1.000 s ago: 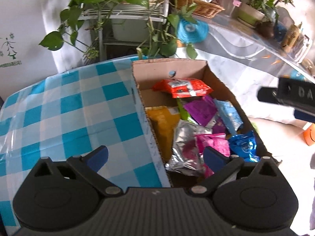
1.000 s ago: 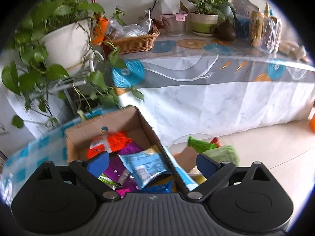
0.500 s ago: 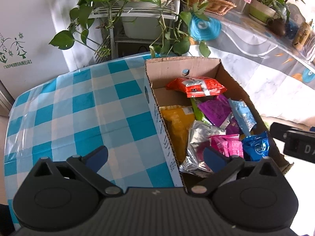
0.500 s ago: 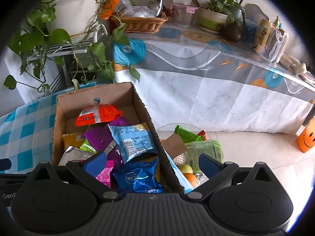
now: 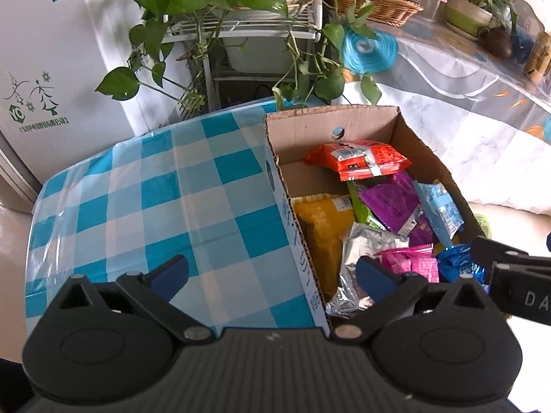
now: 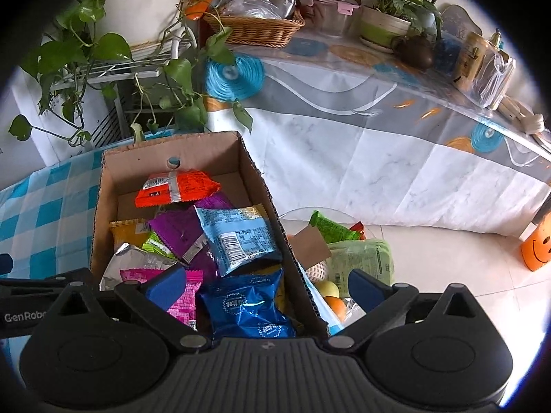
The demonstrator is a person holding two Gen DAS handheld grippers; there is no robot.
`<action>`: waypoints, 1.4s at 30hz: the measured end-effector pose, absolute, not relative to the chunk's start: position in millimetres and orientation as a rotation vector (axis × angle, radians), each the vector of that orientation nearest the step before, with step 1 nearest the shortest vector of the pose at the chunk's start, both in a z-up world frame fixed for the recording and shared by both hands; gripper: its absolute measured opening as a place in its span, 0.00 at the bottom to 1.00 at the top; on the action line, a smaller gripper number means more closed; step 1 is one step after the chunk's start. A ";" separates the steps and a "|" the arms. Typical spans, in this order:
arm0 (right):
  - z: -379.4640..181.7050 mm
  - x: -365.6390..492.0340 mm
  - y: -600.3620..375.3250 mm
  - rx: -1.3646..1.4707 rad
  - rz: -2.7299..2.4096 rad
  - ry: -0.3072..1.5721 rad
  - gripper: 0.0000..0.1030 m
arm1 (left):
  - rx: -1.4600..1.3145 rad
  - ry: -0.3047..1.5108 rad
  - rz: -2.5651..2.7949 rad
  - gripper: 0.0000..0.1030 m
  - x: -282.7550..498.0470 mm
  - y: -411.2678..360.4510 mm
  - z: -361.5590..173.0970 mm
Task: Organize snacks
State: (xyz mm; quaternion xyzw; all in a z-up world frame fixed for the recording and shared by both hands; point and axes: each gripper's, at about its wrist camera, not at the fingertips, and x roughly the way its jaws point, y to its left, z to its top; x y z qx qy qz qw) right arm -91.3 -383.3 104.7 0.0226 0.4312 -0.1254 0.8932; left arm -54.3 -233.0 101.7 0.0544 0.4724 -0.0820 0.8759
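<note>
Hovering over snack box [image 6: 179,158]: left gripper [image 5: 272,272], right gripper [image 6: 263,284], fingers spread, nothing held.

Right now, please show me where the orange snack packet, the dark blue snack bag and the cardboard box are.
orange snack packet [image 6: 177,189]: right wrist view, middle of its face.
dark blue snack bag [image 6: 246,306]: right wrist view, centre of its front.
cardboard box [image 5: 365,127]: left wrist view, inside of far wall.
</note>
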 end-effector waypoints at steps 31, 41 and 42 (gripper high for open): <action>103.7 -89.5 -384.9 0.051 -0.261 0.897 1.00 | 0.237 0.953 -0.192 0.99 -48.7 -249.8 108.6; 104.4 -90.4 -385.0 0.059 -0.256 0.894 1.00 | 0.257 0.938 -0.196 0.99 -50.1 -250.8 110.5; 104.3 -90.4 -384.9 0.059 -0.255 0.894 1.00 | 0.260 0.938 -0.197 0.99 -50.2 -250.8 110.7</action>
